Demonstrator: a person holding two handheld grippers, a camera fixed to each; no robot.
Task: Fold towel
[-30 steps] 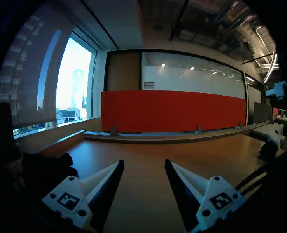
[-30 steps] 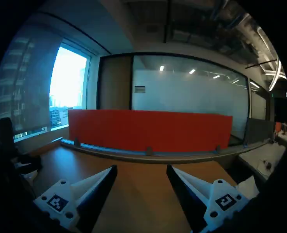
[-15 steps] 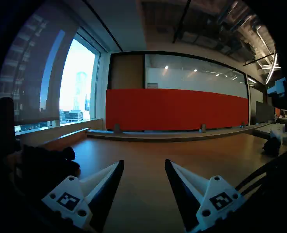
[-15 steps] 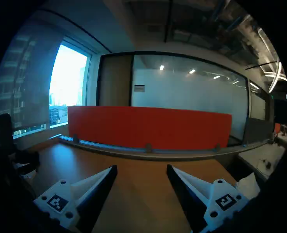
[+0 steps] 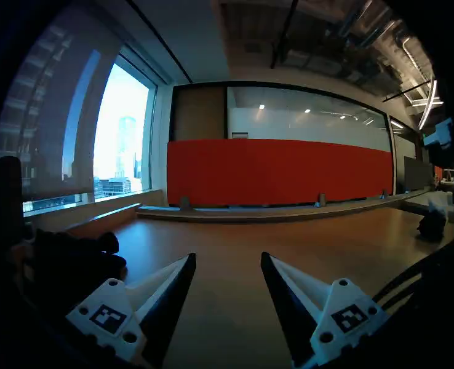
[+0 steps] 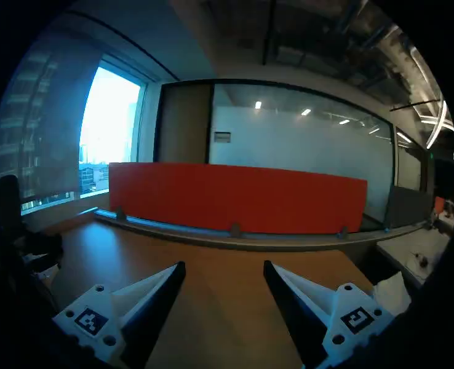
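Both pairs of tongs stand apart and hold nothing. The left gripper [image 5: 226, 289] and the right gripper [image 6: 224, 295] each hover low over the wooden table [image 5: 227, 240], pointing toward the red partition [image 5: 279, 172] that runs along the table's far edge. Well nearer than the partition, and off to the right of the right gripper, a pale cloth [image 6: 393, 295] lies crumpled. It looks to be the towel, though too little of it shows to be sure. In the left gripper view a dark bundle [image 5: 73, 264] sits on the near side of the partition, left of the left gripper; I cannot tell what it is.

Going by its rumpled look, the cloth is probably light, soft and limp. It will likely sag and drape rather than keep a shape, and a single layer may slip out of a shallow pinch. The sensible hold is likely two neighbouring corners, one per gripper, pinched well in from the hem so the edge hangs straight between them. Grabbing the bunched middle would likely just drag the whole heap along the smooth wood
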